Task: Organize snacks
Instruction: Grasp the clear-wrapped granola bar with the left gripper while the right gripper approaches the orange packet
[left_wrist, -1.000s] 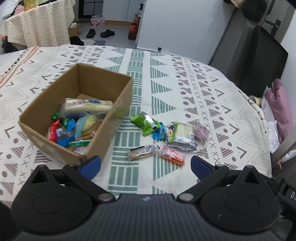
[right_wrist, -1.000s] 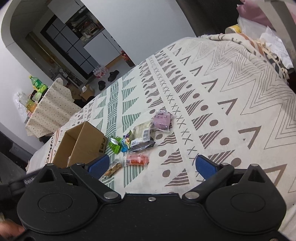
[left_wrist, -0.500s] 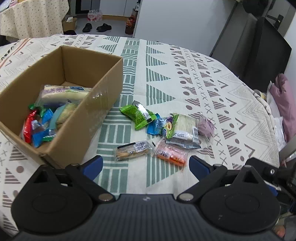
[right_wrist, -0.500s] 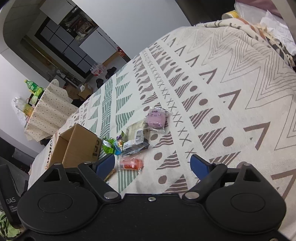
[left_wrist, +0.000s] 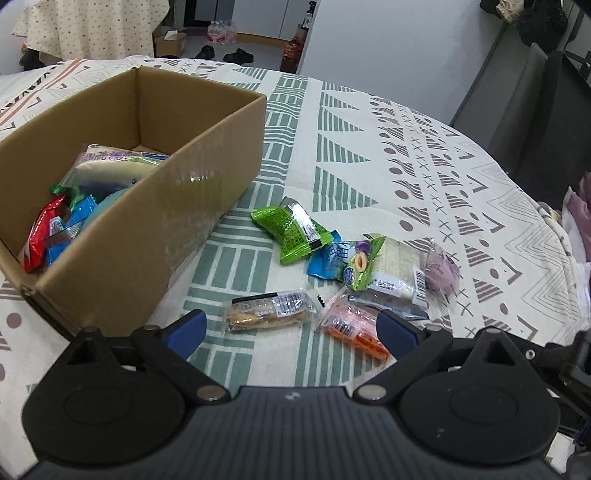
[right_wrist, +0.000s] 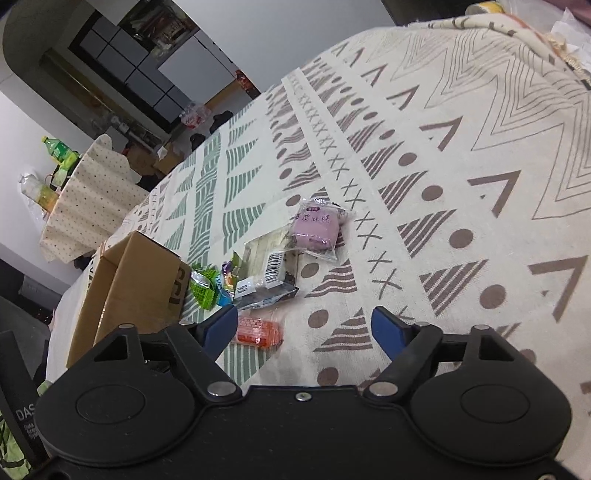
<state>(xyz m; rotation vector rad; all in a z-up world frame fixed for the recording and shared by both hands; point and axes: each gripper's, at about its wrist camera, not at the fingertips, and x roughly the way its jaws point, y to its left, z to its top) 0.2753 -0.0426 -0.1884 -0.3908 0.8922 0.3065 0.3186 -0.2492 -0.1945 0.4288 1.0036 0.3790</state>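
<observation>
As both grippers hang over the loose packets, nothing is held yet.

Left gripper (left_wrist: 291, 326): fingers spread wide and empty, the brown biscuit packet (left_wrist: 269, 312) lying in the gap between them on the cloth.
Right gripper (right_wrist: 304, 326): fingers have just been closing but stand well apart, gripping nothing; the orange packet (right_wrist: 258, 330) lies just beside the left one.
Box (left_wrist: 207, 177): cardboard, open-topped, on the counter (left_wrist: 369, 122), already part-filled with wrappers.
Loose snacks: green packet (left_wrist: 290, 230), blue packet (left_wrist: 327, 260), white wafer pack (left_wrist: 395, 266) and purple packet (right_wrist: 316, 229), clustered just beside the box.
Handling: probably light, crinkly and slippery film; biscuits inside likely crush easily.
Hold: best across the middle of the padded body, gently, not by the thin sealed ends.
</observation>
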